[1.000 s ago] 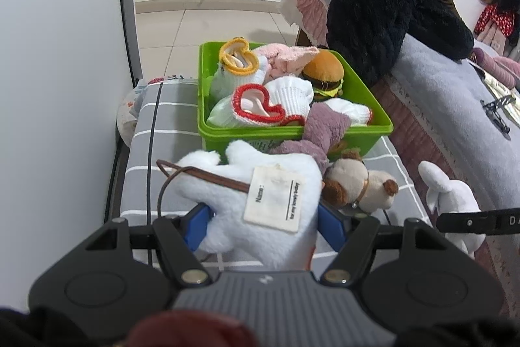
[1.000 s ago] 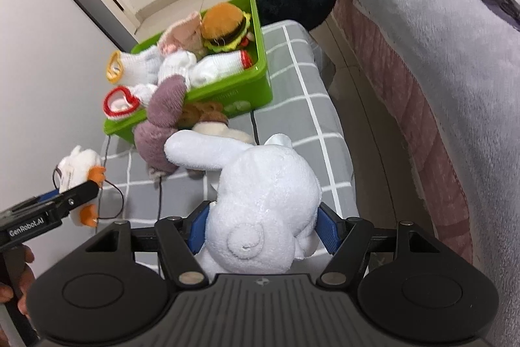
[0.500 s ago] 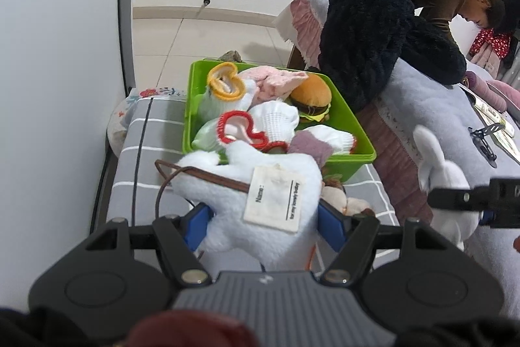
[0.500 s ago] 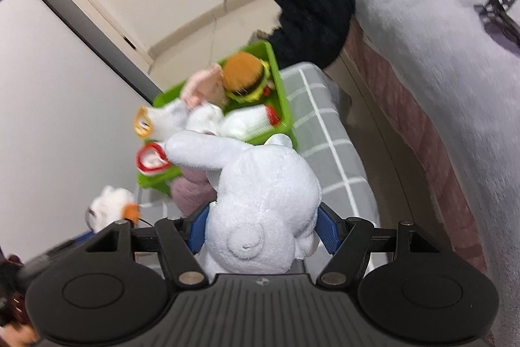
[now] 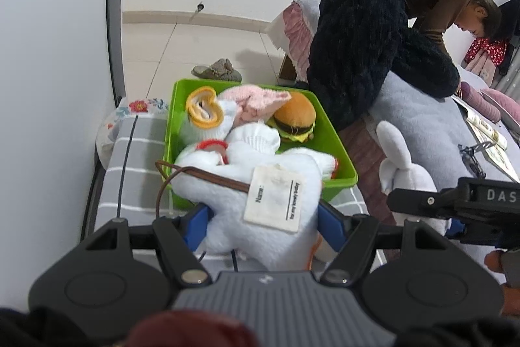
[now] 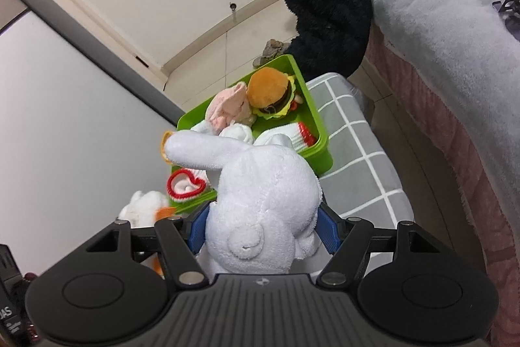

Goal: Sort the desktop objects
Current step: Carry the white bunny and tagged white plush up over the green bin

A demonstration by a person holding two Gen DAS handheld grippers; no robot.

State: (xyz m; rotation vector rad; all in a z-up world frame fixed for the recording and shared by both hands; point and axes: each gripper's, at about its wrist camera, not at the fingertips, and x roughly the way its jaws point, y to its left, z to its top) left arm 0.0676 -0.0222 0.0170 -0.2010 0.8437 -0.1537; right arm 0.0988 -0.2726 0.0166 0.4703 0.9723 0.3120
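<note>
Between each gripper's clenched jaws: left, tagged white plush [image 5: 260, 210]; right, white rabbit [image 6: 263, 210]

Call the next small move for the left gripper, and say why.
Probably ease the left gripper forward over the green bin and open it there. It is shut on the white plush toy with a name tag, which hangs just short of the near rim, and the bin already holds socks and a plush hamburger. The right gripper holds a white plush bunny.
</note>
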